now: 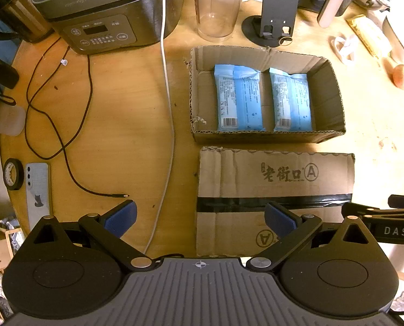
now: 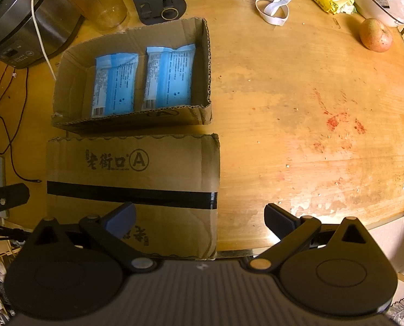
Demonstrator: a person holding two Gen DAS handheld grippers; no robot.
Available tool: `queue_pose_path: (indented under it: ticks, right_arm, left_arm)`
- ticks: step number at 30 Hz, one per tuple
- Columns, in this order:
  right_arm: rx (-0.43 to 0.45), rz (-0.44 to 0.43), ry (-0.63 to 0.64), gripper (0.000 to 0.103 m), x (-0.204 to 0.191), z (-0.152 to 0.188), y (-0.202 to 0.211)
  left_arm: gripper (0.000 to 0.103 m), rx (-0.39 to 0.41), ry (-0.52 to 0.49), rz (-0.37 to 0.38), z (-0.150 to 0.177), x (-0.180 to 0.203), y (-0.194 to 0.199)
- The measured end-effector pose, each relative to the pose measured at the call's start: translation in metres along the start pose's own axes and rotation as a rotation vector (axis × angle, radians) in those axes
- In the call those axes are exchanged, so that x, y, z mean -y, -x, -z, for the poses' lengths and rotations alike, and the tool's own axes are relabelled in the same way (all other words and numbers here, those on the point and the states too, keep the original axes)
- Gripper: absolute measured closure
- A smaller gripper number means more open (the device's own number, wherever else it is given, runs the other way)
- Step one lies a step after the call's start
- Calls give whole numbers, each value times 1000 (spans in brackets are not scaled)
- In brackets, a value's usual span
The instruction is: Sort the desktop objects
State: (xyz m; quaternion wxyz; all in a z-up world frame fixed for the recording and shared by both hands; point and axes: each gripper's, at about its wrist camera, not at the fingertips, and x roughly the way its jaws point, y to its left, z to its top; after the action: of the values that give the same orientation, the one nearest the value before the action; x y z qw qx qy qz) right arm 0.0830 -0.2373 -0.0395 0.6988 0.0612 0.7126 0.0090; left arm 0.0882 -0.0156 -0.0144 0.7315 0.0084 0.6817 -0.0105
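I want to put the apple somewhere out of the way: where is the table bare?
Widest bare patch: table right of the open box and closed box, below the apple. A smaller one lies between white cable and dark cable. The far edge is crowded with appliances.

The left gripper [image 1: 200, 218] hovers with its jaws spread wide and empty above the near edge of a round wooden table [image 1: 120, 103]. Ahead sits an open cardboard box [image 1: 329, 100] holding two blue packets [image 1: 238, 97] side by side. Nearer lies a closed cardboard box [image 1: 275, 184] sealed with black tape. A rice cooker [image 1: 104, 8] stands far left, and a smartphone [image 1: 38, 190] lies beside a tape roll [image 1: 13, 174].
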Motion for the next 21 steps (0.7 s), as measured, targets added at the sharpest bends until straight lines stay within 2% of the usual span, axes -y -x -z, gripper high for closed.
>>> queue_pose_path:
  ticks: [10,21]
  right_arm:
    - [11,-1,-2,0,1,3,0]
    - [37,-53,-4,0,11,12,-10]
  left_arm:
    - [0,6,-7,9,4,1,-2]
    - [0,24,-14,71,20,-2,-22]
